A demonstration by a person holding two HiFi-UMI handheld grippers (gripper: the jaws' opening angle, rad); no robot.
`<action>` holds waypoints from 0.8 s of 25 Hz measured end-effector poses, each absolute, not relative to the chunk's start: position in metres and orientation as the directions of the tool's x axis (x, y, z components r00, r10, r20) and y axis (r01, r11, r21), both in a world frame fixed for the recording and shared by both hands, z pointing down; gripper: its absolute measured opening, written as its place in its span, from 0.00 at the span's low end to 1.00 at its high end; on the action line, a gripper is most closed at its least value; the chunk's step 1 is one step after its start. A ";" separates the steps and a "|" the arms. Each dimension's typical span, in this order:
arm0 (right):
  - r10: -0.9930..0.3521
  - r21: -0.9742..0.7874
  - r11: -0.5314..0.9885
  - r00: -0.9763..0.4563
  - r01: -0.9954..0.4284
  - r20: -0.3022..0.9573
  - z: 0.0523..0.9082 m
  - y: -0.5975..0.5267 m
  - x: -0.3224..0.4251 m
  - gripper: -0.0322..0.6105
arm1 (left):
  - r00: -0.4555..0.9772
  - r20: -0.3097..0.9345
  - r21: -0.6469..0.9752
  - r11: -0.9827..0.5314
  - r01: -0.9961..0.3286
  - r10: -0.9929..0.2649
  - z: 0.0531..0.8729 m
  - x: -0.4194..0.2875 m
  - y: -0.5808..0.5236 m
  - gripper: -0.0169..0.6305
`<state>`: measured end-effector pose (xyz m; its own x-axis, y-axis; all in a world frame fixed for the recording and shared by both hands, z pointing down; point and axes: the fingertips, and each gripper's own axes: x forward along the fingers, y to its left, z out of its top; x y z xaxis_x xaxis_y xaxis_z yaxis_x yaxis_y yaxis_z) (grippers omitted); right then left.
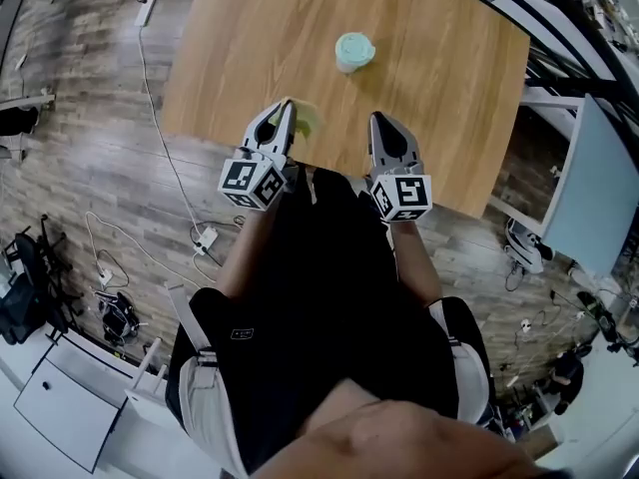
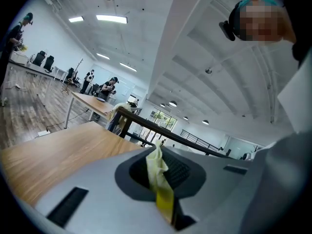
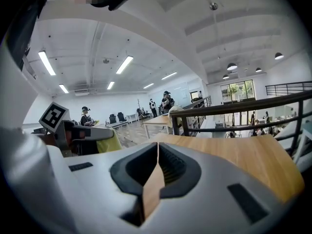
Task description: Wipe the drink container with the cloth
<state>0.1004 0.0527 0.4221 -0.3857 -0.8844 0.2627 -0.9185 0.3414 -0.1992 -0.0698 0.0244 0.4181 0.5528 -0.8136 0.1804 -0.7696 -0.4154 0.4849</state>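
A pale green drink container (image 1: 353,52) with a lid stands on the wooden table (image 1: 250,48), out past both grippers. My left gripper (image 1: 288,110) is shut on a yellow cloth (image 1: 306,121) at the table's near edge; in the left gripper view the cloth (image 2: 160,177) is pinched between the jaws. My right gripper (image 1: 379,120) hovers over the near edge, shut with nothing in it; the right gripper view shows its jaws (image 3: 157,147) meeting. The container is hidden in both gripper views.
The table's right edge (image 1: 504,128) lies close to a white frame and a pale panel (image 1: 589,183). Cables and a power strip (image 1: 205,238) lie on the wood floor at left. The person's body fills the lower head view.
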 end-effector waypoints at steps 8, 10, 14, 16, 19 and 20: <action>-0.891 -0.176 0.299 -0.341 -0.938 0.301 0.431 0.008 0.097 0.10 | 0.562 0.200 0.517 -0.401 -0.756 -0.802 0.442 -0.080 -0.032 0.08; -0.887 -0.172 0.286 -0.328 -0.943 0.326 0.438 -0.005 0.093 0.10 | 0.563 0.217 0.535 -0.385 -0.752 -0.798 0.458 -0.086 -0.048 0.08; -0.853 -0.137 0.303 -0.332 -0.943 0.402 0.462 -0.030 0.083 0.10 | 0.603 0.247 0.595 -0.372 -0.712 -0.759 0.499 -0.088 -0.080 0.08; -0.824 -0.109 0.332 -0.345 -0.937 0.450 0.475 -0.040 0.081 0.10 | 0.638 0.240 0.616 -0.393 -0.683 -0.732 0.514 -0.079 -0.093 0.08; -0.782 -0.103 0.341 -0.343 -0.934 0.520 0.492 -0.055 0.081 0.10 | 0.694 0.219 0.647 -0.430 -0.629 -0.686 0.527 -0.064 -0.106 0.08; -0.771 -0.102 0.336 -0.336 -0.936 0.542 0.498 -0.060 0.082 0.10 | 0.717 0.212 0.661 -0.444 -0.606 -0.664 0.530 -0.058 -0.110 0.08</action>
<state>0.0823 -0.0595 0.4977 -0.3355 -0.7708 0.5416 -0.9363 0.3361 -0.1017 -0.0584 -0.1099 0.5304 0.7174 -0.6636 0.2119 -0.6055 -0.4436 0.6607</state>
